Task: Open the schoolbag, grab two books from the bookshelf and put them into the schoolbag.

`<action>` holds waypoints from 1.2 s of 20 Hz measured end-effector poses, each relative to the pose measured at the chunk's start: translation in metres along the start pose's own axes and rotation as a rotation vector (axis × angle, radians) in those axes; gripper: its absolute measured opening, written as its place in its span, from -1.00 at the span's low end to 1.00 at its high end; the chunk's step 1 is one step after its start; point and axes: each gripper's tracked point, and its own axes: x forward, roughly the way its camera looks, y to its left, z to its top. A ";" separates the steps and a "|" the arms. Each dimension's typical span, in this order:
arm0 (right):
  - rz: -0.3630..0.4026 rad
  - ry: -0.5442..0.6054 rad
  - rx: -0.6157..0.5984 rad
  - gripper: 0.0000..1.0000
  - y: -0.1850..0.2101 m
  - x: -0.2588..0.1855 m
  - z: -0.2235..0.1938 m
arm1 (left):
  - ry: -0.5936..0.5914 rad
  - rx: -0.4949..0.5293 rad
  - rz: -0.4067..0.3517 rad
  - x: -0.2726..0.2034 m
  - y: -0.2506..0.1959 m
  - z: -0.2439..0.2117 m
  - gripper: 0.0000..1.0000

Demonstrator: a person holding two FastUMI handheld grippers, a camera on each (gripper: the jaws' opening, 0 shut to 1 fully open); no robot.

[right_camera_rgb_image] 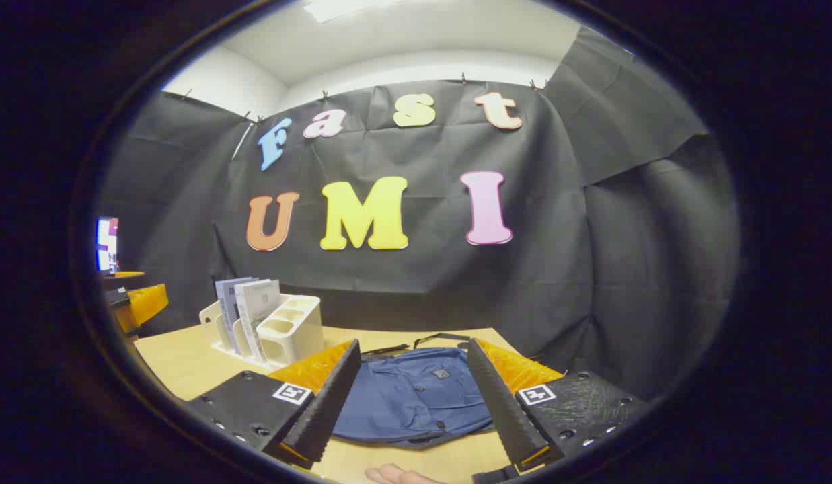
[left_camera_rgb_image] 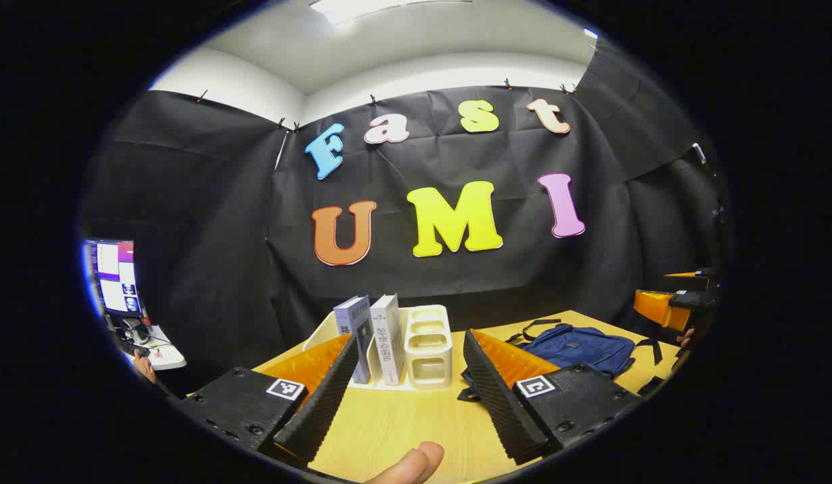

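1. Blue cloth is what I look at first: the schoolbag (right_camera_rgb_image: 416,396) lies flat on the wooden bench (right_camera_rgb_image: 187,366), and it looks closed.
2. In the right gripper view, the bag sits straight ahead of my right gripper (right_camera_rgb_image: 410,403), low between its two spread fingers. Nothing is held.
3. In the left gripper view, the same bag (left_camera_rgb_image: 580,346) is off to the right side, past the right finger. So I think my right gripper is much nearer to the bag.
4. My left gripper (left_camera_rgb_image: 402,396) has its fingers spread wide too, and they hold nothing.
5. Straight ahead of the left gripper stands the white bookshelf (left_camera_rgb_image: 426,346). Two books (left_camera_rgb_image: 374,336) stand upright in it, side by side, spines facing me.
6. The books stand tall, so their long side goes up and down.
7. I think the bag comes first. The right gripper should go forward and down to find the zip, which I cannot see clearly.
8. The left gripper is well placed for the books later.
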 end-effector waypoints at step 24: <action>0.049 0.195 -0.156 0.92 0.099 0.018 -0.066 | 0.066 -0.045 -0.023 0.015 0.051 -0.026 0.96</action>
